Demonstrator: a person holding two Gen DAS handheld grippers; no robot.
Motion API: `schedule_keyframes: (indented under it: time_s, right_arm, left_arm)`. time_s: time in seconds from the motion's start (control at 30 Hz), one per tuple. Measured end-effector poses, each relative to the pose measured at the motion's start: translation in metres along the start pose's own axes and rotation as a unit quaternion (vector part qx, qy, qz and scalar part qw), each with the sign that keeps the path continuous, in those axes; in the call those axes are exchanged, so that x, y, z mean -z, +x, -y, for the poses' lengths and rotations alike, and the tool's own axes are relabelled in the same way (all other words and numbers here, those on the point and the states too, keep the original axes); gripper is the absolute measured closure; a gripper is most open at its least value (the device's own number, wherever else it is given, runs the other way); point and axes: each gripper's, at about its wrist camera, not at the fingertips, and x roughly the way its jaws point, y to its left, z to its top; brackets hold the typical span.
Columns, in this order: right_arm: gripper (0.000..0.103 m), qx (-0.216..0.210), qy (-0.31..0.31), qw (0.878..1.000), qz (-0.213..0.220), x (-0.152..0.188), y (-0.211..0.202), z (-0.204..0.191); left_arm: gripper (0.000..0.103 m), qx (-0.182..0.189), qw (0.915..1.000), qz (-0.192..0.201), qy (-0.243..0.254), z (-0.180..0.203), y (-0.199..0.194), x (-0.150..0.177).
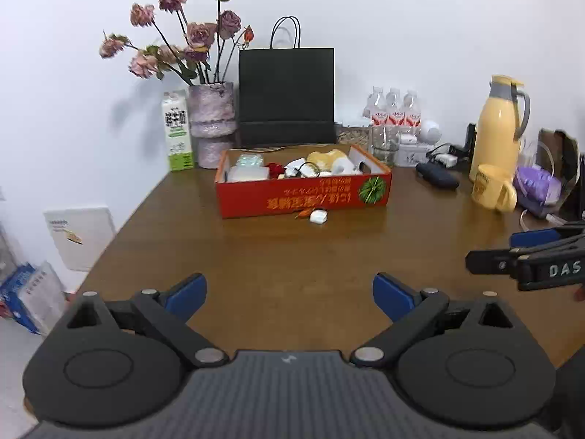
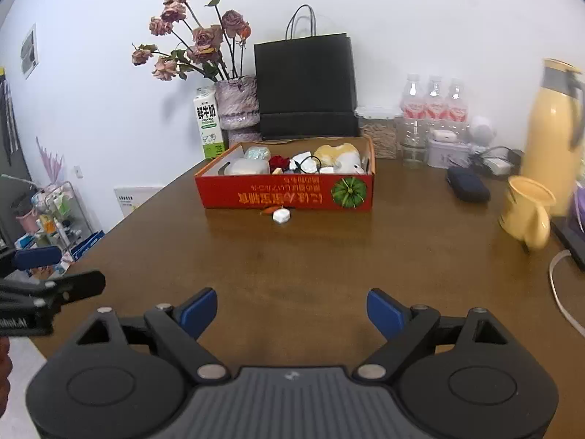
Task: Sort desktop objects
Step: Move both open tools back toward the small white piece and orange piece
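Claws are both sitting back near the front edge of the worktop [image 1: 292,248], each spread wide with nothing between the blue pads: left claw [image 1: 289,294], right claw [image 2: 291,311]. Red cardboard box [image 2: 285,192] is standing mid-worktop in front of the black paper bag [image 2: 306,87], already filling with small items. Two strays are lying outside it, just beside its front wall: a small white case [image 2: 281,216], looks like an earbud case, and a small orange thing [image 2: 270,210], too small to identify.

Judging the step as reaching for those strays and dropping them in the box.

Tips:
- Right claw is looking better lined up on the white case; send that one.
- Case is sitting very near the box wall, so coming in from above and slightly from the front is avoiding a pad snagging the cardboard.
- Pads straddling the case's short side, closing gently; smooth shell is likely slipping under a skewed pinch.
- Lifting above the front wall before moving in.
- Keeping the left claw parked, well apart from the yellow mug [image 1: 493,190].
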Motion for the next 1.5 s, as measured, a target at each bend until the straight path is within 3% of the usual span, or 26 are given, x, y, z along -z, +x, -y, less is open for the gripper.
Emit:
schedule_keyframes:
  time_s: [0.17,0.3,0.63,0.97,1.17,1.37,1.5]
  right_arm:
    - [0.014,0.018,-0.024,0.998,0.06,0.043,-0.03,-0.014]
    - [0.014,0.025,-0.057,0.996,0.057,0.066,-0.037,-0.023]
    - [0.014,0.028,-0.03,0.999,0.034,0.084,-0.027,-0.02]
    - [0.014,0.026,-0.015,0.999,0.033,0.076,-0.01,-0.01]
    - [0.016,0.039,-0.025,0.999,0.025,0.054,0.021,-0.006]
    - [0.021,0.033,-0.05,0.998,0.024,0.01,0.078,0.002]
    - [0.022,0.041,-0.058,0.997,-0.004,-0.013,0.133,0.007]
  left_arm:
    - [0.003,0.003,0.9999,-0.009,-0.008,0.007,-0.009,0.044]
    - [0.003,0.022,0.9973,-0.048,-0.051,0.002,0.002,0.053]
    - [0.003,0.019,0.9975,-0.045,-0.052,-0.003,0.004,0.054]
    - [0.003,0.019,0.9964,-0.057,-0.061,-0.011,0.023,0.049]
    - [0.003,0.017,0.9959,-0.057,-0.068,-0.023,0.047,0.034]
    - [0.003,0.0,0.9975,-0.047,-0.053,-0.036,0.09,0.01]
    - [0.003,0.001,0.9957,-0.058,-0.072,-0.049,0.127,-0.001]
